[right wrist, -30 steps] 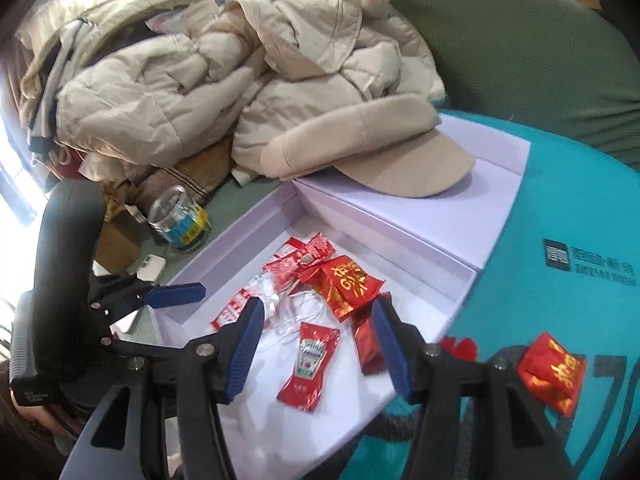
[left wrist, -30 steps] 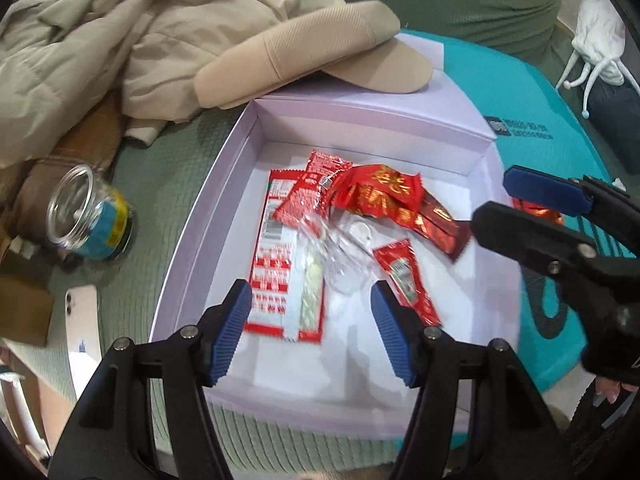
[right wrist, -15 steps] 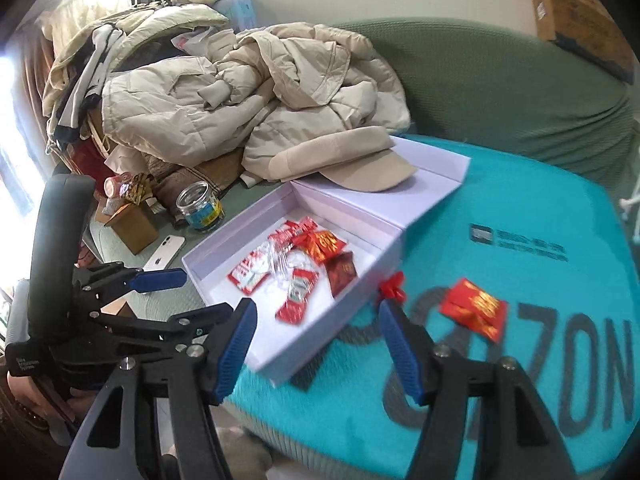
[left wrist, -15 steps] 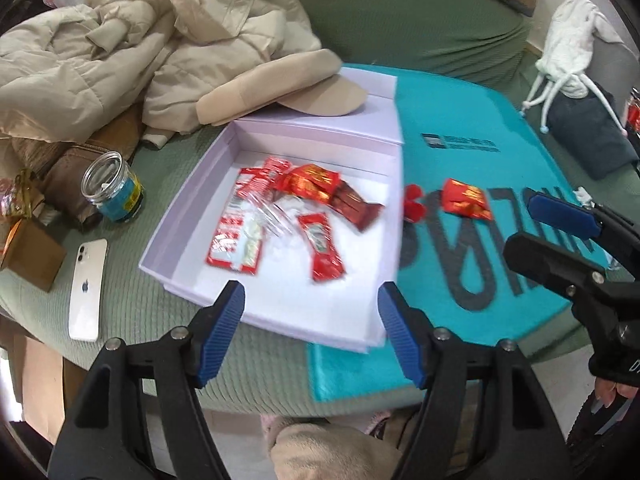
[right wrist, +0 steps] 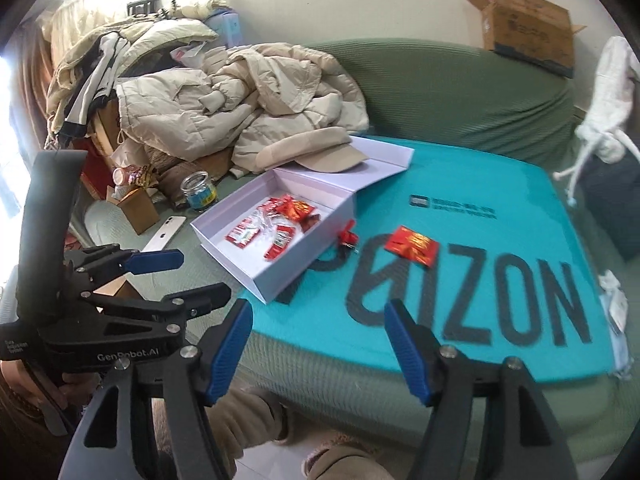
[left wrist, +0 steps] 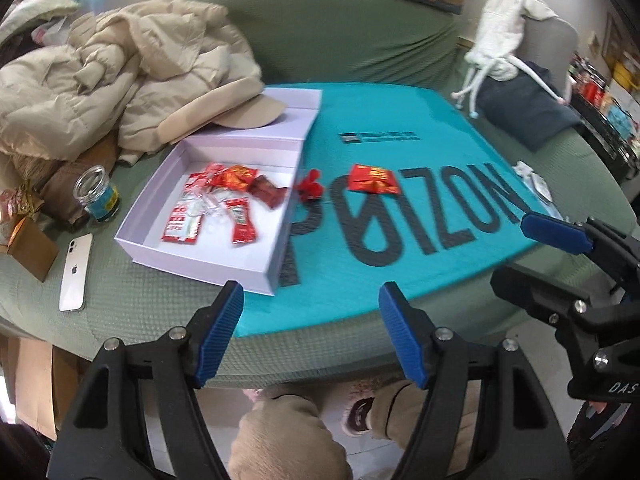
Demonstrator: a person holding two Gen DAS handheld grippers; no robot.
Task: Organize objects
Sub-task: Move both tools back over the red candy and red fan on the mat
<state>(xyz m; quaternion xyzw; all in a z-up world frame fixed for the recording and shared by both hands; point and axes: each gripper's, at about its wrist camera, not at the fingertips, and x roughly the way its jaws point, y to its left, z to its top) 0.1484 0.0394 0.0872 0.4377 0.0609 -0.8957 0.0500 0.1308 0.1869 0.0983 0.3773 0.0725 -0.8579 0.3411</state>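
Both grippers, left (left wrist: pixel 310 330) and right (right wrist: pixel 318 342), hang spread and empty, the packet (right wrist: pixel 412 245) well ahead beside the box (right wrist: pixel 248 264), so a shallow pinch would probably skid that slick, blurred foil away

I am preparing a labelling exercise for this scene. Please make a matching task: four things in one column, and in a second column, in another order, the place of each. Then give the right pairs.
Things:
1. ketchup sachet
2. red foil packet
3. white phone
4. beige cap

Places:
A. on the green cover, left of the box
B. on the teal mat, outside the box
C. on the open lid of the box
D. inside the white box

Pairs: 1-D, 2-B, 3-A, 4-C
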